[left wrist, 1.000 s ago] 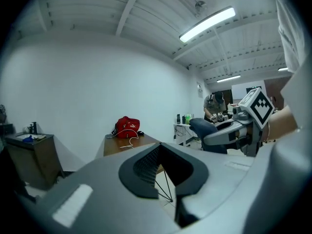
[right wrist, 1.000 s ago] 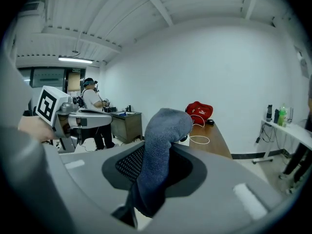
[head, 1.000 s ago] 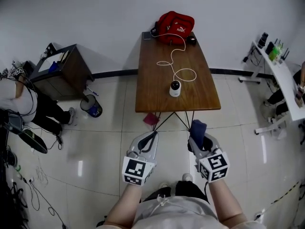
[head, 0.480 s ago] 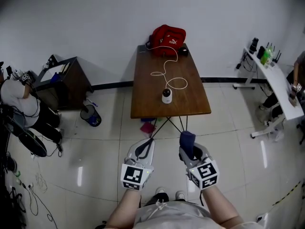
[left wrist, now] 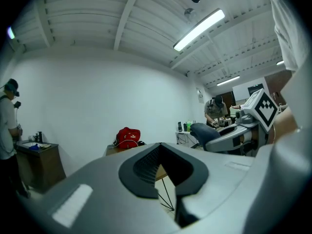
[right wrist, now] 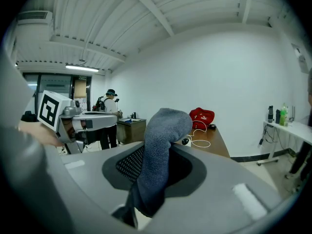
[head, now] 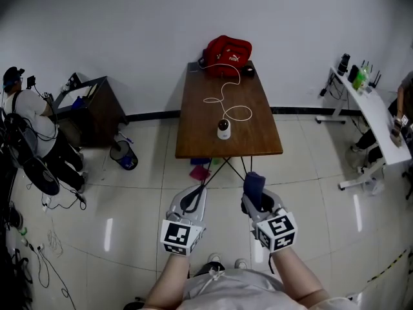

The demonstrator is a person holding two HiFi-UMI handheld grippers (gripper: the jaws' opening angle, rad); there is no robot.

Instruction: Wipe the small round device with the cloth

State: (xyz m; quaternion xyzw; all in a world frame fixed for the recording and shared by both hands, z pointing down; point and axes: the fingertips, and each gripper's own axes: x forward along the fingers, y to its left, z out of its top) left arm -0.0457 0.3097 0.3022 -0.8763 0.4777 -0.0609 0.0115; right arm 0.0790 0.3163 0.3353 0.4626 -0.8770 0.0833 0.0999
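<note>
Blue-grey cloth (right wrist: 163, 130) stands clamped between right fingers (right wrist: 219, 177); left fingers (left wrist: 97, 184) shut, device (head: 223, 129) well apart.

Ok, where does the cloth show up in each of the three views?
Head view: cloth low centre, sticking out of the right gripper, short of the table.
Left gripper view: cloth right of centre, held by the right gripper.
Right gripper view: cloth dead centre, clamped between the fingers.
Shared landmark: red bag at the table's far end.
</note>
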